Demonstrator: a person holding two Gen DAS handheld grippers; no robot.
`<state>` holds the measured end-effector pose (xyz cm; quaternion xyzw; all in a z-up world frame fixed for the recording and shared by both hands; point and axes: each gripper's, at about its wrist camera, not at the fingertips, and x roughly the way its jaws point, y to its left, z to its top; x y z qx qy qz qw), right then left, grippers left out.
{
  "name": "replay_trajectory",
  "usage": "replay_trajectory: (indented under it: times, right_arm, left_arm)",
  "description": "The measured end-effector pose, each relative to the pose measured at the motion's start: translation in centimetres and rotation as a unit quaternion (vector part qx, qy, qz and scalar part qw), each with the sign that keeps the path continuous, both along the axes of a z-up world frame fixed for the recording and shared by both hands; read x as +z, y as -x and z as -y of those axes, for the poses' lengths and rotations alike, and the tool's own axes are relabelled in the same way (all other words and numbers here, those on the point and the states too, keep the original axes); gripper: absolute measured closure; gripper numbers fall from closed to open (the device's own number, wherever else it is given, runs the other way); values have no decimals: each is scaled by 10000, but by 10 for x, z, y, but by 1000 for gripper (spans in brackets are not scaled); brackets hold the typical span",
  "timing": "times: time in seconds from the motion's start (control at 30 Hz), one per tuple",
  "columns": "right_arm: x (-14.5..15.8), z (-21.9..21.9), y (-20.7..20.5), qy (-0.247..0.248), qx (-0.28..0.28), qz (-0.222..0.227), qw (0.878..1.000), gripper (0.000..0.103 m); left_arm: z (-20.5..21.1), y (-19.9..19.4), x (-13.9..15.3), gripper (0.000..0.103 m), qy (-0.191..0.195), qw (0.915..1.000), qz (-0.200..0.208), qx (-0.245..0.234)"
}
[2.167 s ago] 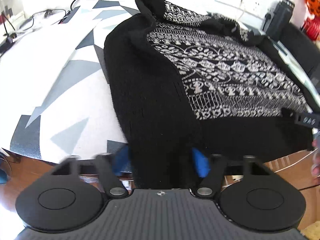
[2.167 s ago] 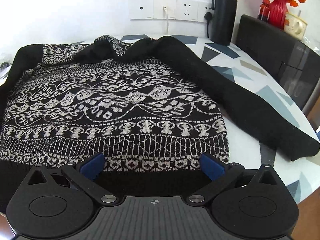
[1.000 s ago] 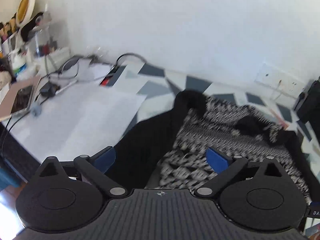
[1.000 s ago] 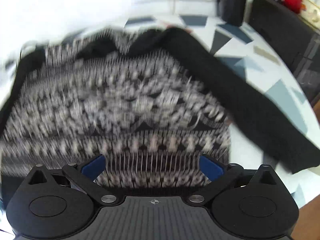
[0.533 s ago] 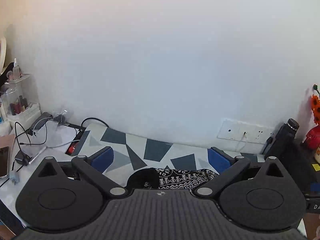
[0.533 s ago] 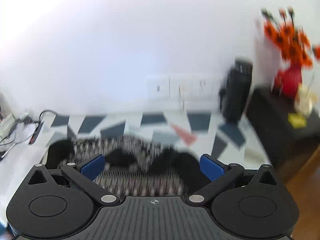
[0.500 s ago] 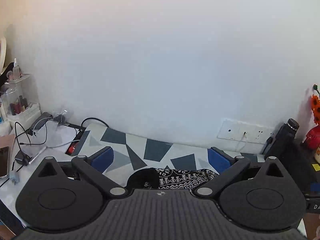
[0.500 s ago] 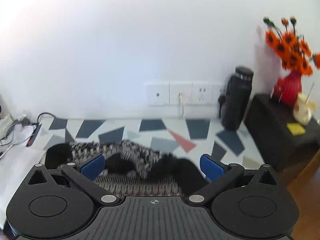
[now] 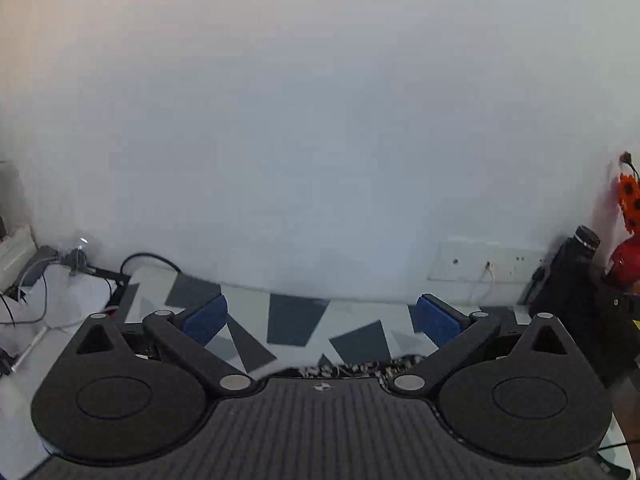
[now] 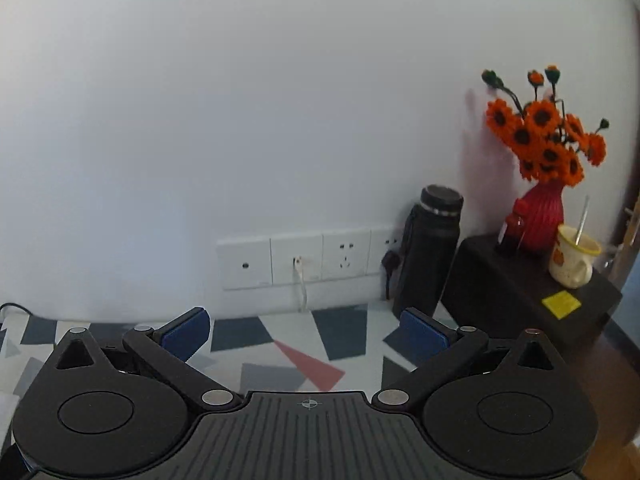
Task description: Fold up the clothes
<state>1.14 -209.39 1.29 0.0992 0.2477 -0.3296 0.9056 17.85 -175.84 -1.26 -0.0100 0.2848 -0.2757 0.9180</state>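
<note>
Both cameras are facing the white wall across the bench (image 10: 304, 340), whose top is carrying a pattern of grey, dark blue and red triangles. The left hand-held gripper (image 9: 320, 318) is hanging with its blue pads (image 9: 204, 318) spread wide apart and nothing between them. The right hand-held gripper (image 10: 306, 334) is likewise spread, pinching nothing. The black-and-white patterned sweater (image 9: 360, 369) is lying on the bench below the left hand-held gripper, showing only as a thin strip just above that tool's body; it is not appearing in the right wrist view. A black flask (image 10: 432, 252) is standing against the wall beside a row of white wall sockets (image 10: 296, 258). To its right, a red vase of orange flowers (image 10: 544, 216) and a cream mug (image 10: 574, 260) are sitting on a black cabinet (image 10: 532, 292). Cables and a power strip (image 9: 112, 284) are lying at the bench's far left corner.
</note>
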Motion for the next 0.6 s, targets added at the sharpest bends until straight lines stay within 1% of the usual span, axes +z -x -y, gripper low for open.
replay_trajectory:
  times: [0.07, 0.17, 0.27, 0.33, 0.37, 0.47, 0.53, 0.57, 0.6]
  right_arm:
    - [-11, -9, 21, -23, 13, -62, 10000, 1]
    - [-17, -20, 50, -44, 55, -156, 9999, 1]
    - [-27, -26, 65, -184, 91, -170, 9996, 1]
    - [-48, -27, 59, -463, 298, -363, 9978, 1]
    - [-60, -26, 55, -583, 421, -462, 9963, 1]
    - [-112, -35, 29, -707, 617, -793, 9924, 2]
    - [-143, -41, 11, -738, 819, -1031, 9885, 11]
    - [-158, -44, 1, -771, 967, -1164, 9855, 17]
    - [-169, -45, -8, -809, 1076, -1286, 9825, 21]
  left_arm:
    - [-9, 9, -16, 0, 24, 9994, -221, -253]
    - [-18, 17, -34, 0, -47, 9977, -533, -424]
    - [-11, 10, -66, 0, -287, 9939, -934, -520]
    - [3, -1, -95, 0, -526, 9889, -1281, -533]
    - [7, -3, -108, 0, -585, 9866, -1409, -572]
    - [17, -15, -147, 0, -744, 9805, -1729, -561]
    - [24, -24, -165, 0, -909, 9756, -1895, -641]
    - [27, -29, -172, 0, -996, 9738, -1925, -686]
    - [30, -33, -177, 0, -1091, 9732, -1895, -706]
